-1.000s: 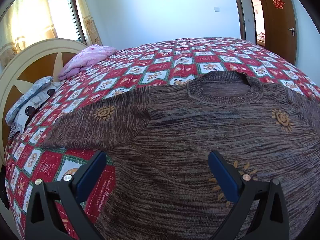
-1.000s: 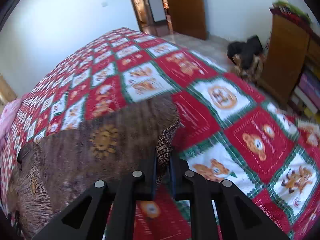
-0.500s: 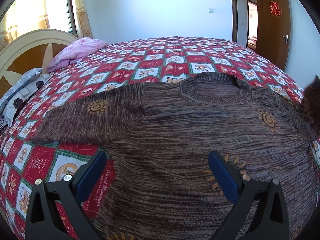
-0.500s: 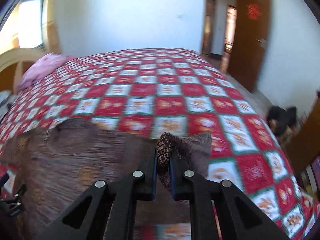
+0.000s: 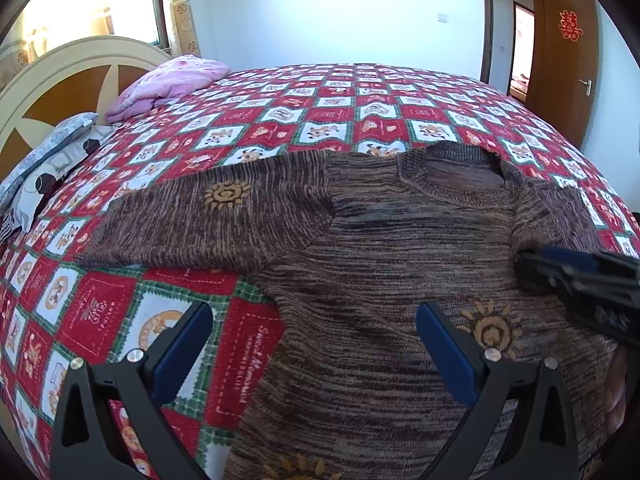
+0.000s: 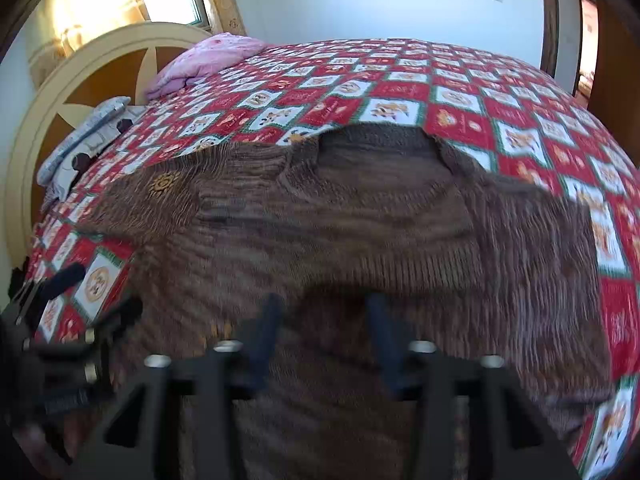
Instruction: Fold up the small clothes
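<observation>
A brown knitted sweater (image 5: 400,248) with orange sun motifs lies flat on the bed, collar (image 5: 452,176) away from me. Its left sleeve (image 5: 208,216) is spread out to the left. Its right sleeve (image 6: 532,248) is folded in over the body. My left gripper (image 5: 312,340) is open and empty, low over the sweater's lower left side. My right gripper (image 6: 324,332) is open over the sweater's body, holding nothing; the view is blurred. It also shows in the left wrist view (image 5: 576,280) at the right edge. The left gripper shows at the left of the right wrist view (image 6: 60,292).
The bed carries a red, white and green patchwork quilt (image 5: 340,112). A pink folded blanket (image 5: 168,84) and a grey patterned pillow (image 5: 44,160) lie by the cream headboard (image 5: 72,76) at the left. A brown door (image 5: 564,60) stands at the far right.
My right gripper carried the right sleeve cuff leftward over the sweater's body and opened, letting it go. The left gripper stayed open and shifted only slightly.
</observation>
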The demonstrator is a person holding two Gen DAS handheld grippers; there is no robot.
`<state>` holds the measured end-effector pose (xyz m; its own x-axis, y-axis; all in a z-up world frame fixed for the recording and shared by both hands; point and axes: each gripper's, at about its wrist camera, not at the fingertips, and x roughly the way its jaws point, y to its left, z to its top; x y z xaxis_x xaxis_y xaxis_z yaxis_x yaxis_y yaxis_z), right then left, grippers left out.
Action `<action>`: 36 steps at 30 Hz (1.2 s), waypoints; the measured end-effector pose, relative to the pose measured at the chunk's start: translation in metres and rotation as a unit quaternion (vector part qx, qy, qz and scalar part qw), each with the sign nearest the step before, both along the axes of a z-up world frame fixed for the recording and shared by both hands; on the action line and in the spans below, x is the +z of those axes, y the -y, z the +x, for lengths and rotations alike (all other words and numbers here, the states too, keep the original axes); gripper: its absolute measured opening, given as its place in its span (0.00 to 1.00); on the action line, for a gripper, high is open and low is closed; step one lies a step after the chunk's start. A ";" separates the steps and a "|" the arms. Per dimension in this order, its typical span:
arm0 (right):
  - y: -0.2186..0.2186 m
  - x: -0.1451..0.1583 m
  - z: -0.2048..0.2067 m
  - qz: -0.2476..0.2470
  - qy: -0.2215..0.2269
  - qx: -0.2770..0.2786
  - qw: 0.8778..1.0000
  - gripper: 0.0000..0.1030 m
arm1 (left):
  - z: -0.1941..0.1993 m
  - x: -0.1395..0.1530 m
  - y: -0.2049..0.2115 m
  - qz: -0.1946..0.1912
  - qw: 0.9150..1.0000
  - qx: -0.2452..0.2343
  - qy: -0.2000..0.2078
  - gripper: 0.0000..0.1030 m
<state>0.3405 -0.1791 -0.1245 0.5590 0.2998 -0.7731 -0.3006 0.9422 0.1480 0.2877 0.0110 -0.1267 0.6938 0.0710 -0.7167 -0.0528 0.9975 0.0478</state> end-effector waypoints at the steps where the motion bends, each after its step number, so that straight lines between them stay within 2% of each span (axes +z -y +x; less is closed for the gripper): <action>1: 0.009 0.003 -0.007 -0.002 0.002 -0.003 1.000 0.49 | -0.001 0.001 0.001 0.001 1.000 -0.006 0.001 0.97; 4: 0.055 0.013 -0.034 -0.002 0.003 -0.031 1.000 0.49 | -0.003 0.008 0.010 -0.001 0.999 -0.032 0.004 0.87; 7: 0.104 0.019 -0.060 -0.013 0.007 -0.084 0.996 0.52 | 0.000 0.017 0.029 -0.003 0.998 -0.060 0.009 0.81; 10: 0.145 0.019 -0.086 -0.029 0.037 -0.145 0.988 0.56 | 0.003 0.027 0.064 0.013 0.995 -0.098 0.029 0.81; 12: 0.163 0.017 -0.094 -0.030 0.053 -0.171 0.983 0.56 | 0.006 0.026 0.097 0.046 0.989 -0.134 0.040 0.83; 14: 0.174 0.012 -0.101 -0.013 0.064 -0.191 0.979 0.57 | 0.013 0.016 0.130 0.088 0.981 -0.168 0.029 0.83; 17: 0.172 0.003 -0.105 -0.004 0.072 -0.188 0.980 0.57 | 0.026 -0.004 0.162 0.135 0.973 -0.184 0.020 0.83; 19: 0.166 0.001 -0.106 -0.015 0.071 -0.169 0.983 0.57 | 0.039 -0.015 0.172 0.163 0.971 -0.176 0.013 0.78; 20: 0.164 0.000 -0.108 -0.022 0.075 -0.160 0.984 0.57 | 0.047 -0.019 0.173 0.162 0.973 -0.167 0.006 0.76; 23: 0.158 -0.002 -0.112 -0.027 0.077 -0.143 0.986 0.57 | 0.064 -0.021 0.165 0.125 0.981 -0.149 -0.014 0.70; 24: 0.157 -0.002 -0.114 -0.026 0.079 -0.140 0.987 0.57 | 0.067 -0.021 0.165 0.119 0.981 -0.151 -0.014 0.59; 25: 0.155 -0.002 -0.115 -0.029 0.082 -0.137 0.987 0.57 | 0.068 -0.020 0.167 0.118 0.981 -0.156 -0.016 0.42; 26: 0.152 -0.002 -0.115 -0.035 0.085 -0.134 0.987 0.57 | 0.070 -0.020 0.168 0.110 0.980 -0.164 -0.022 0.30; 27: 0.150 -0.002 -0.116 -0.041 0.087 -0.132 0.987 0.57 | 0.071 -0.019 0.168 0.097 0.980 -0.171 -0.028 0.05; 30: 0.149 -0.004 -0.116 -0.051 0.085 -0.133 0.986 0.57 | 0.070 -0.013 0.161 0.048 0.984 -0.166 -0.038 0.07; 32: 0.149 -0.004 -0.117 -0.054 0.086 -0.137 0.985 0.57 | 0.067 -0.005 0.151 -0.003 0.985 -0.169 -0.041 0.07; 36: 0.152 -0.002 -0.117 -0.053 0.093 -0.148 0.983 0.57 | 0.065 0.005 0.134 -0.052 0.986 -0.149 -0.049 0.05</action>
